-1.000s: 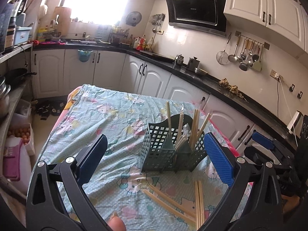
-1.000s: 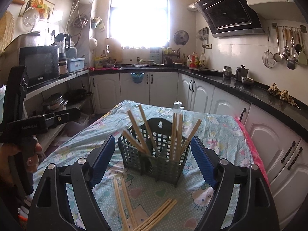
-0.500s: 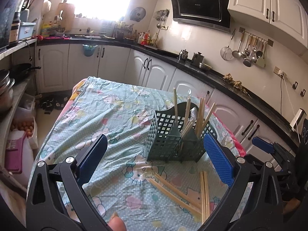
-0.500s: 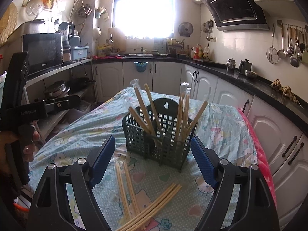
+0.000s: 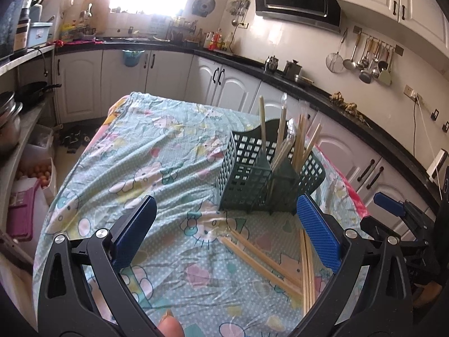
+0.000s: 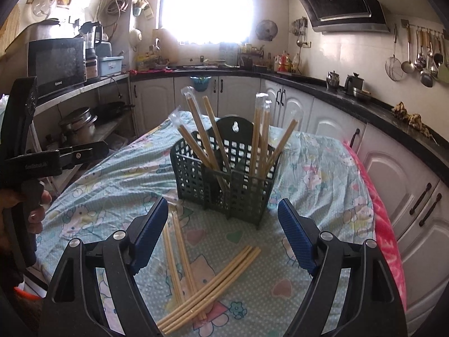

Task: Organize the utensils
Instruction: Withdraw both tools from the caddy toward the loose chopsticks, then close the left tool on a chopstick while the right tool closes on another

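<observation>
A dark green slotted utensil basket [image 5: 258,179] [image 6: 224,179] stands on the table with several wooden chopsticks [image 6: 261,140] upright in it. More loose chopsticks [image 5: 269,258] [image 6: 207,283] lie flat on the patterned tablecloth [image 5: 146,165] in front of it. My left gripper [image 5: 224,233] hovers open above the cloth, short of the basket, nothing between its blue pads. My right gripper [image 6: 221,236] is open too, over the loose chopsticks and empty. The other hand-held gripper shows at the edge of each view.
The table's far and right edges drop to white kitchen cabinets [image 6: 393,174] under a black counter. A shelf with pans and a microwave [image 6: 56,61] stands on the left. A person's hand [image 6: 33,207] grips the left tool's handle.
Both grippers have sunk and tipped downward towards the table, so the basket and loose chopsticks sit higher and larger in both views. Neither pair of jaws has changed its width.
</observation>
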A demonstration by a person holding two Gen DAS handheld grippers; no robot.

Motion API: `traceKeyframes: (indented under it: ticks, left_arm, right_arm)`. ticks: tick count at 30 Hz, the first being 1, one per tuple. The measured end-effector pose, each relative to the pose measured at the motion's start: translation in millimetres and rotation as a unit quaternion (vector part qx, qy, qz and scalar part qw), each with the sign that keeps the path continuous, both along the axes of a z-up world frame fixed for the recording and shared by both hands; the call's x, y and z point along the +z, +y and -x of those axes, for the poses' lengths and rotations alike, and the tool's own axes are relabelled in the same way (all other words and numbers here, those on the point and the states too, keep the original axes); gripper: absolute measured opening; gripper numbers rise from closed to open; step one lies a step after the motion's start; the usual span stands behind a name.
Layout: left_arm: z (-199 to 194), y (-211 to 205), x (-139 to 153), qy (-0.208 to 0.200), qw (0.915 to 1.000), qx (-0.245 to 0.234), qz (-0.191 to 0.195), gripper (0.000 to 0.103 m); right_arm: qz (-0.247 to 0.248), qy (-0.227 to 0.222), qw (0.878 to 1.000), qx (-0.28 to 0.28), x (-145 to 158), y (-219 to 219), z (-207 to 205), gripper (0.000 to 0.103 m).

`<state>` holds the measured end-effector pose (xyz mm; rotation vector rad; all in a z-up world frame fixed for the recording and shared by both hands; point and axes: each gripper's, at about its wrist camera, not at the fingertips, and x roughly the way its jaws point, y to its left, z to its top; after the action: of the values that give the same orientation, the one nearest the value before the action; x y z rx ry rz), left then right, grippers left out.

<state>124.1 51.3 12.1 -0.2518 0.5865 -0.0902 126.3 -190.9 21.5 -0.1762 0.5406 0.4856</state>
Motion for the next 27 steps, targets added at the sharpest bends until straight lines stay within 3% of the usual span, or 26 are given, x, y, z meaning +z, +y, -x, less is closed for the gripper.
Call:
traceKeyframes:
  ticks: [15,27]
  left_arm:
    - [-5,-23,-38,0.048,0.9984,-0.028,-0.008,0.092]
    - [-17,-39,-82,0.107,0.9931,-0.048,0.000,0.092]
  right_arm:
    - [0.015,0.037,0.999,-0.029,-29,-15,-11,0.078]
    - [0.043,0.099,0.993,-0.050,-76,-21,-35,0.074]
